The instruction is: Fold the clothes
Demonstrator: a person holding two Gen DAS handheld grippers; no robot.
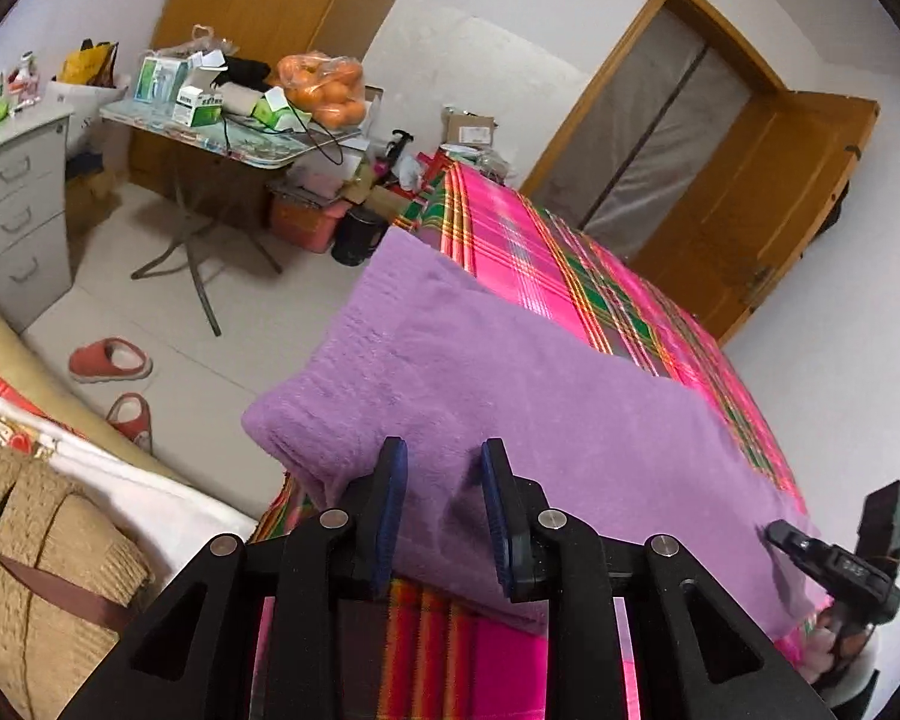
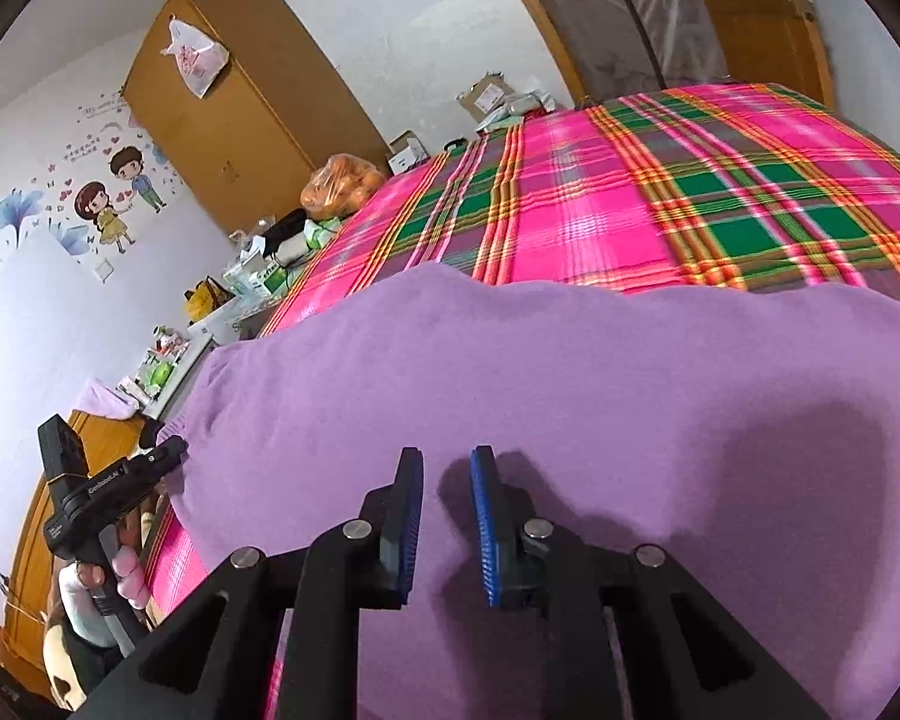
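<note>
A purple fleece garment (image 1: 510, 396) lies folded into a long band on the pink plaid bed sheet (image 1: 570, 258). It also fills the right wrist view (image 2: 570, 408). My left gripper (image 1: 444, 462) is open and empty, just above the garment's near edge close to its left end. My right gripper (image 2: 445, 468) is open and empty, low over the garment's near part. The right gripper also shows at the right edge of the left wrist view (image 1: 834, 564), and the left gripper at the left of the right wrist view (image 2: 108, 498), held in a hand.
A woven tan bundle (image 1: 36, 564) lies on bedding at the left. Red slippers (image 1: 111, 360) sit on the tiled floor. A cluttered folding table (image 1: 228, 126), grey drawers (image 1: 18, 210), boxes and a wooden door (image 1: 750, 204) surround the bed.
</note>
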